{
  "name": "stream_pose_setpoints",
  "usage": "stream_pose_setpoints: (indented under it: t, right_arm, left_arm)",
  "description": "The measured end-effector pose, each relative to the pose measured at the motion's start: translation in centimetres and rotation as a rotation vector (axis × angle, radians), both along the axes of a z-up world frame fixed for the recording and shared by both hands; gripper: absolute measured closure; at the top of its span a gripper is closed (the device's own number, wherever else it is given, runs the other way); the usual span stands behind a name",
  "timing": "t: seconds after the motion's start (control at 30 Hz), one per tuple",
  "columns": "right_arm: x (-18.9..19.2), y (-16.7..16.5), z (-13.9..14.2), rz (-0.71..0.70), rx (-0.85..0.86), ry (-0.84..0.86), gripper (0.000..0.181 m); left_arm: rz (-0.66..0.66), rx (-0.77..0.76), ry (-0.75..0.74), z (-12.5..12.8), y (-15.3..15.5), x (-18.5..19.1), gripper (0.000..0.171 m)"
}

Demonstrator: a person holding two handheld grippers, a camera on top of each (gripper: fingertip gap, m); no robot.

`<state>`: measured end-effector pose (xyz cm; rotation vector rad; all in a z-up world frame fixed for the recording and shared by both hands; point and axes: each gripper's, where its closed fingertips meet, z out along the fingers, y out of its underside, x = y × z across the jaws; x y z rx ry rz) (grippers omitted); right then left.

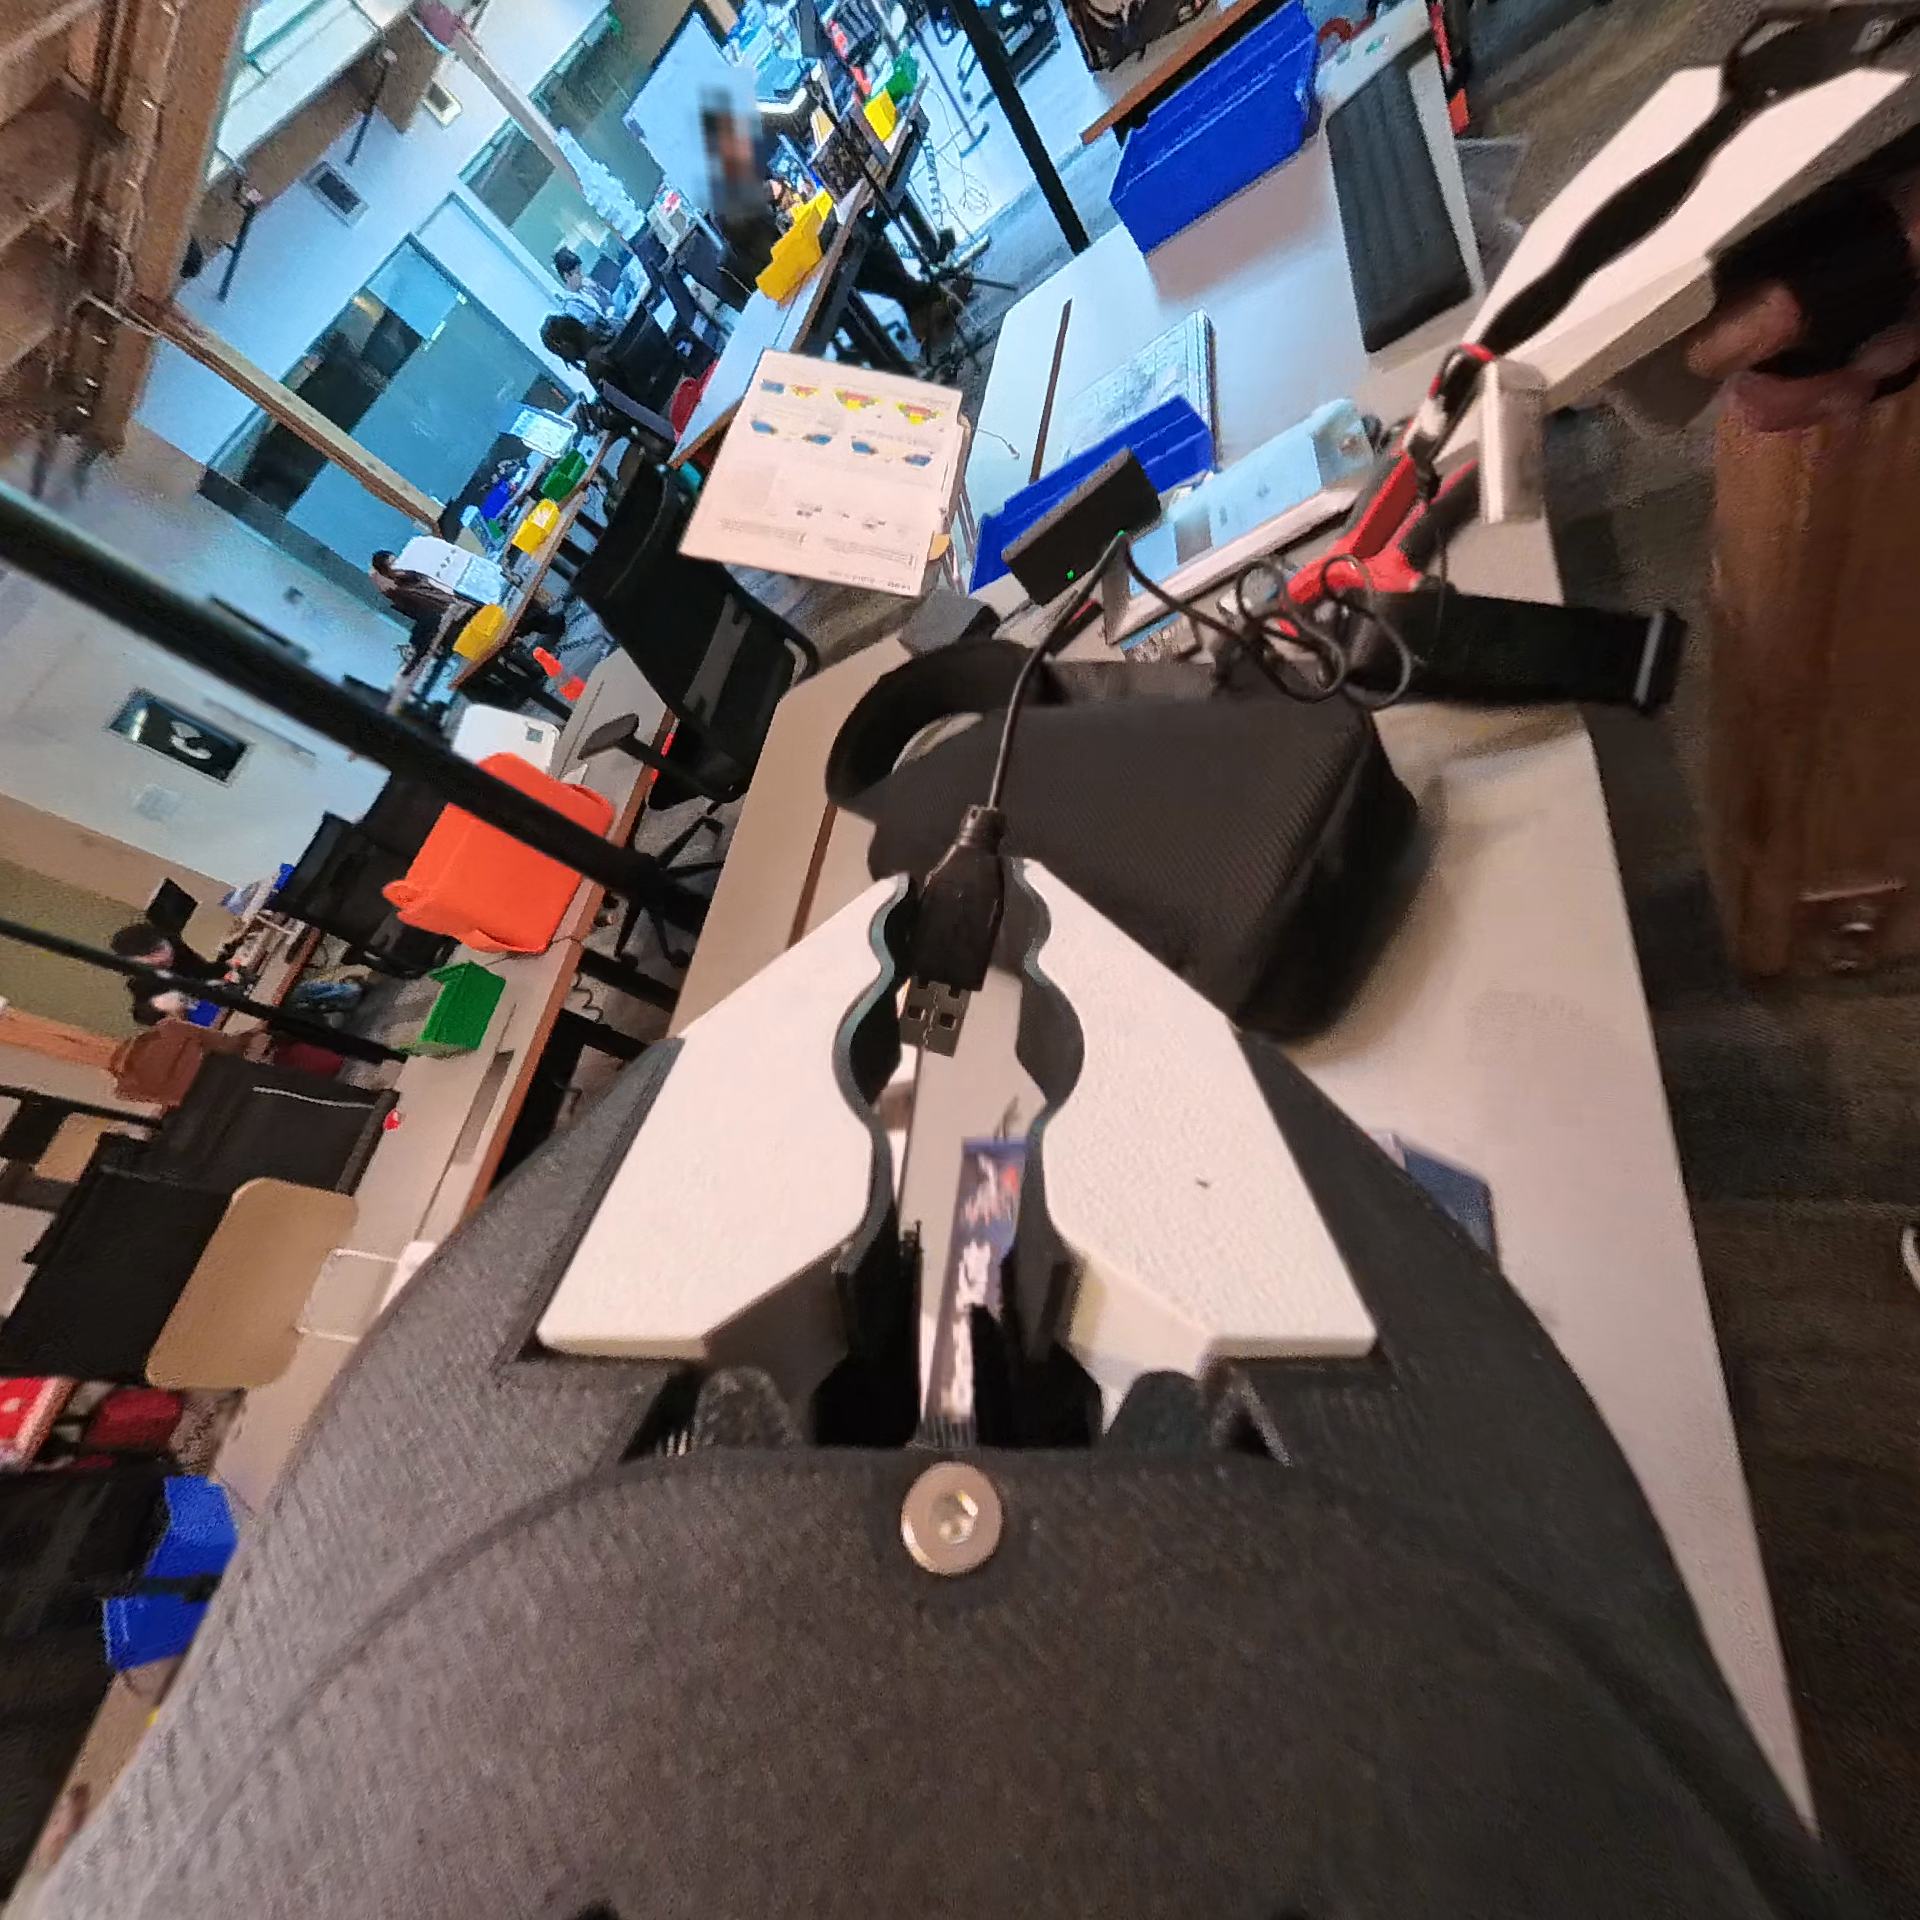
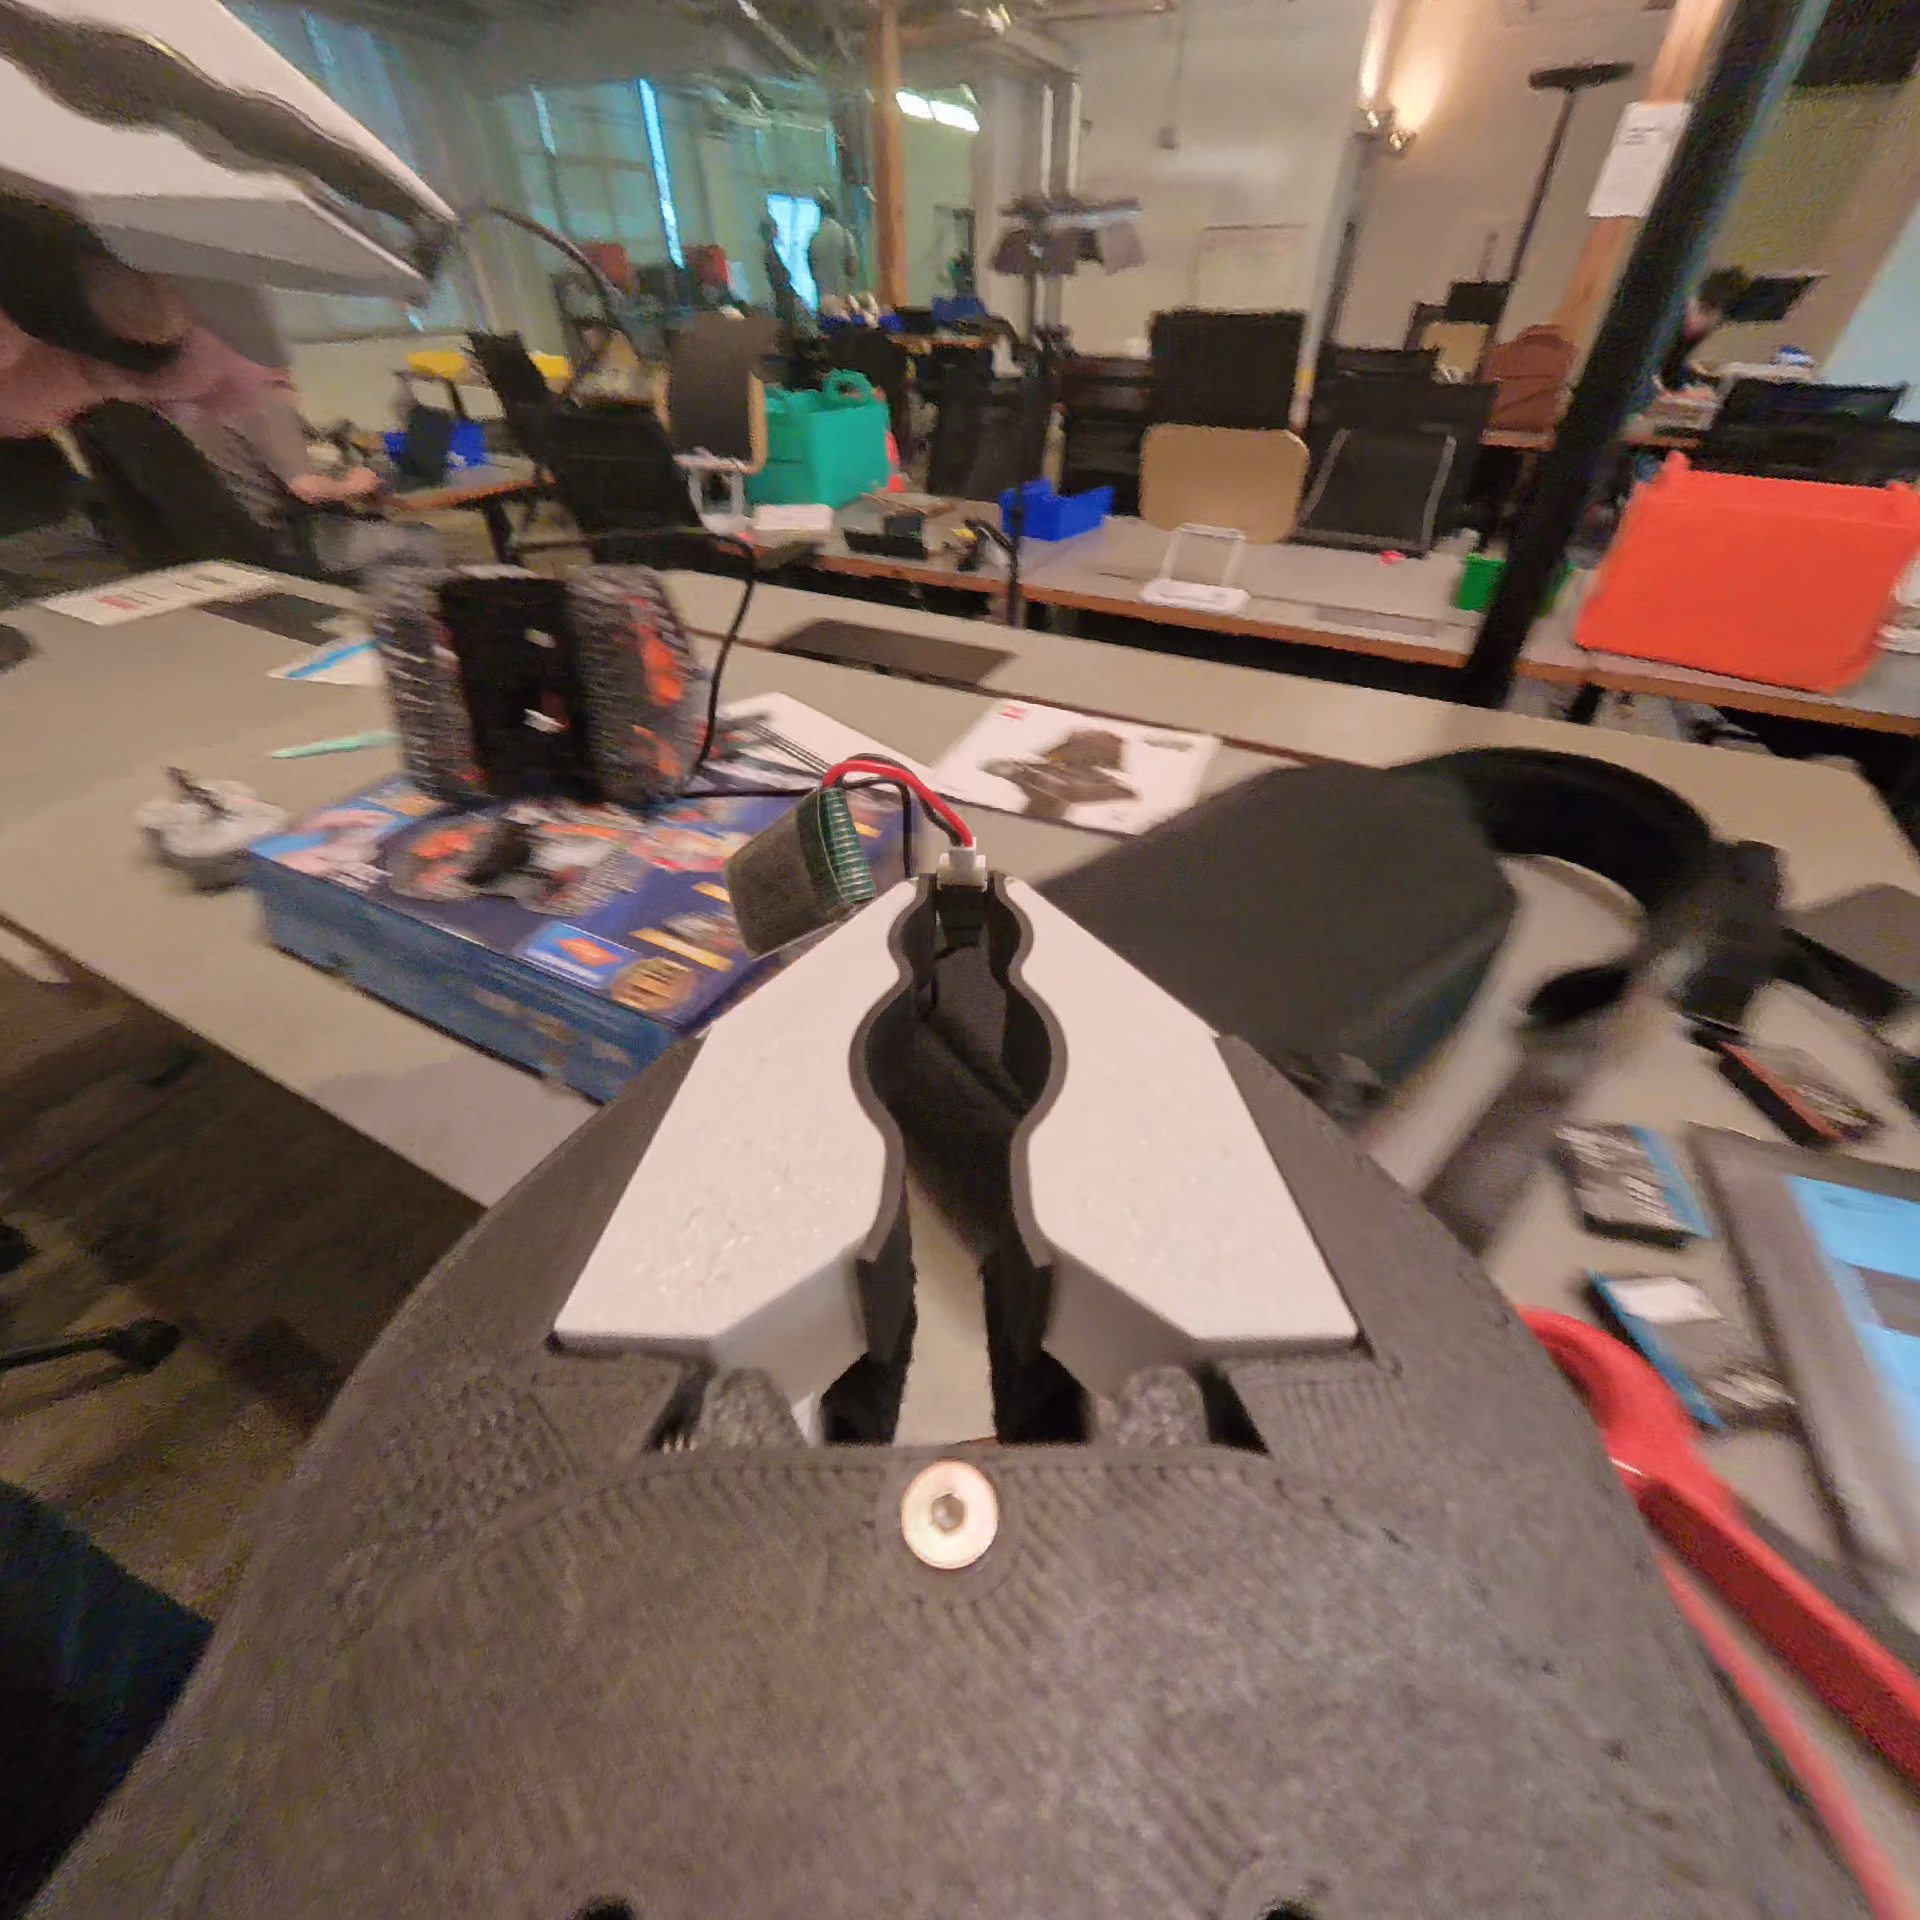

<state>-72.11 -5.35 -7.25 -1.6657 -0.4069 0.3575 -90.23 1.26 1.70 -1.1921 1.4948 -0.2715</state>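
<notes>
L: I am clamping the left gripper (image 1: 951, 935) on the USB plug (image 1: 954, 940), metal end at 6 o'clock | R: right gripper (image 2: 961, 899) is pinching white connector (image 2: 961, 868), battery pack (image 2: 798, 875) dangling at 10 o'clock | I am keeping both grips firm, leads slack.

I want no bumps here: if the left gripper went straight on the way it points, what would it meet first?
Probably the black case just past the left gripper, which is shut on a USB plug; depth is unclear.

Blue box (image 2: 499, 925) near table's (image 2: 312, 1049) front edge w/ tracked toy (image 2: 530, 691) on top; black case (image 2: 1288, 914) mid-table, orange bin (image 2: 1745, 577) on far table.
</notes>
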Motion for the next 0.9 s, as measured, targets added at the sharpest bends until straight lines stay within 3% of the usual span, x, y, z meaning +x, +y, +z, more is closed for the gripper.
stream_pose_setpoints:
  t: [0.13,0.27,0.33,0.43,0.53,0.63,0.7,0.77,0.9]
  right_arm:
    - [10.3,3.4,-1.8,-0.094,-0.062,-0.086,0.175]
    - [17.5,7.5,-5.5,-0.153,-0.132,-0.183,0.174]
    - [19.6,9.4,-8.0,-0.158,-0.186,-0.207,0.174]
    - [20.5,11.6,-12.3,-0.114,-0.29,-0.25,0.173]
    - [20.1,12.1,-15.0,-0.033,-0.402,-0.265,0.15]
    - [20.5,11.5,-13.6,-0.025,-0.404,-0.26,0.137]
    - [20.4,11.4,-11.5,-0.017,-0.391,-0.173,0.118]
    - [20.2,11.8,-9.2,-0.014,-0.364,-0.144,0.12]
    - [17.9,15.1,-1.3,-0.025,-0.161,-0.17,0.139]
  left_arm:
    - [0.005,0.015,0.038,-0.9,2.0,9.2,0.159]
    - [0.002,0.021,0.12,-3.6,4.7,16.9,0.158]
    - [0.013,0.082,0.19,-5.0,6.8,19.7,0.158]
    - [-0.013,0.056,0.308,-8.2,9.7,23.3,0.158]
    - [-0.069,0.061,0.393,-10.7,12.2,25.8,0.158]
    - [-0.14,0.038,0.428,-11.7,14.4,27.7,0.157]
    - [-0.175,0.036,0.447,-11.8,15.9,28.6,0.158]
    - [-0.251,-0.022,0.465,-12.0,16.5,29.3,0.158]
    - [-0.382,-0.024,0.421,-11.1,17.0,31.2,0.158]
